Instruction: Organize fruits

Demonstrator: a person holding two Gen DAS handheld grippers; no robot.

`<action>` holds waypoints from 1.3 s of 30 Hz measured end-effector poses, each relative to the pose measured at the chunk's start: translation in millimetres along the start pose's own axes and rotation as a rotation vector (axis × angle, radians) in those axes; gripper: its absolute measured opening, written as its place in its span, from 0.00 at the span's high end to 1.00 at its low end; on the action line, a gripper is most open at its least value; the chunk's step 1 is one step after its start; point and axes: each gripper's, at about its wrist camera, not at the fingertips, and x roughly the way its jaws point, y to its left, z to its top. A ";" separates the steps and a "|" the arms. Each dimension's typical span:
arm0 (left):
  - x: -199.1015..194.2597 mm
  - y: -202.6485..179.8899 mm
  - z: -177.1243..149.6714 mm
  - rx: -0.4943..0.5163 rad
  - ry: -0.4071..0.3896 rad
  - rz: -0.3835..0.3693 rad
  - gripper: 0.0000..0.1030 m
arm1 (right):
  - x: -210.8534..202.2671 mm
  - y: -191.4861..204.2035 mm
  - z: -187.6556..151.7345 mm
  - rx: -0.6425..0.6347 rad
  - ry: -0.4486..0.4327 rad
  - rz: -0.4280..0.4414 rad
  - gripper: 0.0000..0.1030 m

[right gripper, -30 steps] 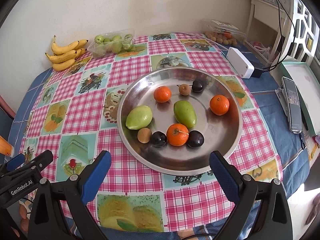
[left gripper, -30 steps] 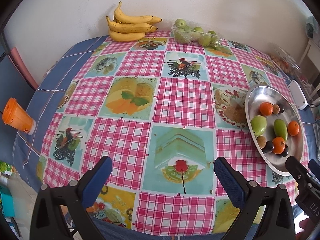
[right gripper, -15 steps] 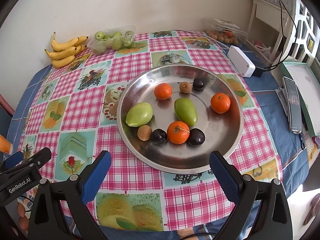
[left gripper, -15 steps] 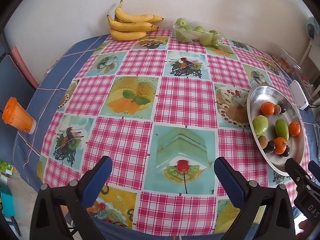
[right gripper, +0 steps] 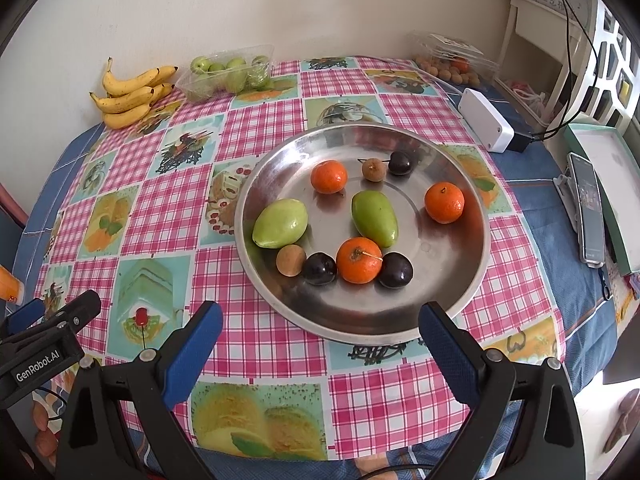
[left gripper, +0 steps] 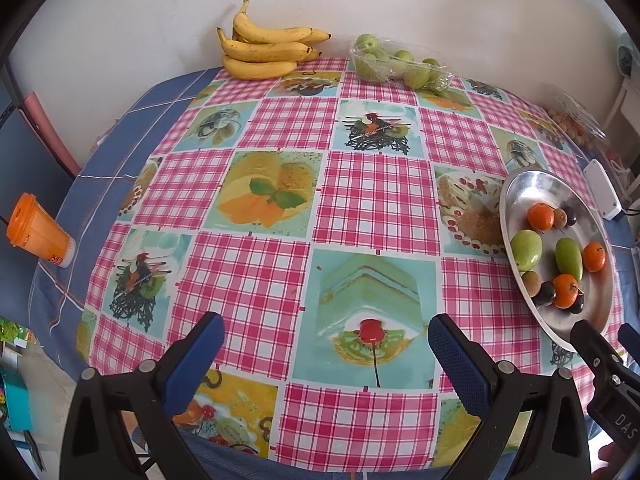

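Observation:
A round steel plate holds three oranges, two green fruits, dark plums and small brown fruits. A banana bunch and a clear tray of green fruits lie by the far wall. My left gripper is open and empty above the near tablecloth. My right gripper is open and empty, just in front of the plate's near rim.
The round table has a pink checked cloth. A clear box of small brown fruits, a white box and a phone lie to the right. An orange cup stands off the table's left edge.
Both grippers have drifted slightly back and left; the plate sits a little farther right in the left wrist view. Both stay open and empty.

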 end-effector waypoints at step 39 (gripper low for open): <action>-0.5 -1.4 0.6 0.013 0.000 0.006 0.00 | 2.2 1.5 -0.4 -0.002 0.014 -0.008 0.05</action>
